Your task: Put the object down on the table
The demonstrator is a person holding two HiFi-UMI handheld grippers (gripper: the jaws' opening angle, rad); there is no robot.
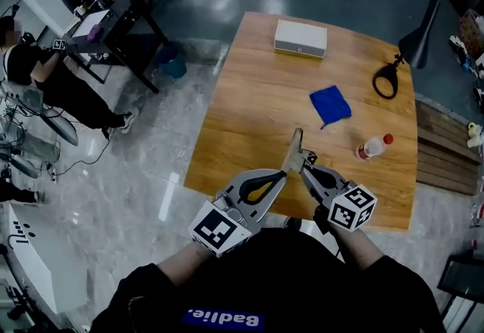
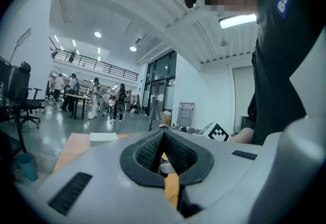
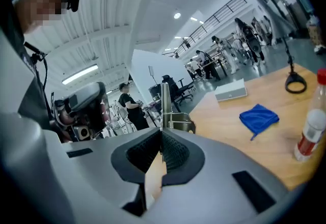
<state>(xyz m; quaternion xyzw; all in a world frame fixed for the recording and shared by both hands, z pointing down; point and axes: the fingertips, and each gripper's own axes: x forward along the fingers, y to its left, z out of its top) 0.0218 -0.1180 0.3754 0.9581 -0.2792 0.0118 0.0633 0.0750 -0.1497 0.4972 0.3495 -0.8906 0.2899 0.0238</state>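
Head view fixes the step in hand: the object is held up over the near part of the table [image 1: 249,97], on the person's side of the blue cloth [image 1: 330,104], and has not yet been put down.

From the near left of the cloth comes the left gripper [image 1: 285,168], its tip touching the lower end of the metal clip [image 1: 296,144]. Its jaws are closed together. I cannot tell whether it grips the clip or only rests against it.

The clip, a flat strip with a spring piece, stands nearly upright between the two tips. As far as I can judge it is clear of the wood. Just to its right, and also nearer the person than the cloth, the right gripper [image 1: 305,165] is clenched on the clip's lower end.

The next move, as I read it, is to lower the clip onto bare wood short of the cloth and left of the bottle [image 1: 373,147]. The jaws should part only once it rests there. So thin and tall a piece would probably topple on release, so laying it flat seems safer.

Only the right gripper view shows the strip rising straight out of the pressed pads, with its spring beside it. Only the head view shows both tips meeting at the clip and the free wood around them. The left gripper view shows no clip above its jaws, just a pale glint low in the gap.
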